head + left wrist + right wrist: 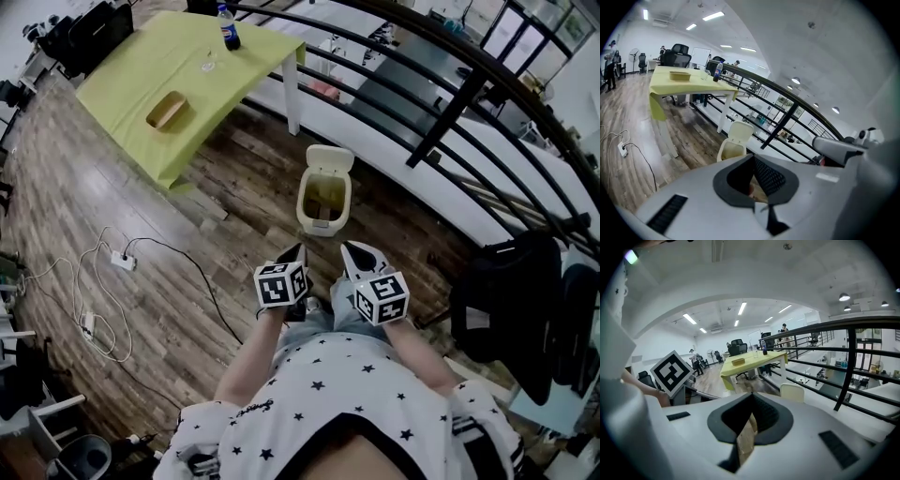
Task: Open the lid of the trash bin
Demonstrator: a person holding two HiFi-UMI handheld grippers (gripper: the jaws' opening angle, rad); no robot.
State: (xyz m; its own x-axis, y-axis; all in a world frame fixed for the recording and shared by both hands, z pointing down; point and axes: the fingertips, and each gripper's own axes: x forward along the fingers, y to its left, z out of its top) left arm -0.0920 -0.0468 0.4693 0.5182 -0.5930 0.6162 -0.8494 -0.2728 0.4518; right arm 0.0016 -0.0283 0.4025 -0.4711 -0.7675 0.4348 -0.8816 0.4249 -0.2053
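Trash bin (322,221): stands upright on the wooden floor (169,281), ahead of the person, between the table and the railing; seen also in the left gripper view (727,151).
Lid (330,158): raised, standing up from the rim on the railing side, so the inside of the bin is open to view; its pale top shows in the right gripper view (792,392).
Left gripper (298,250): held low in front of the person's body and pointed toward the bin, well apart from it. In its own view (752,158) the two fingers meet at the tips, with nothing between them.
Right gripper (349,249): just beside the left one, at the same height, also clear of the bin. In its own view (751,395) the fingers are closed tip to tip and hold nothing.
Table (131,80): covered with a yellow-green cloth, to the left beyond the bin.
On the table: a bottle (228,26) upright at the far edge, and a shallow wooden tray (167,111) nearer the middle.
Railing (450,103): dark bars running across behind the bin.
Power strip (123,260): lies on the floor to the left, with cables leading from it.
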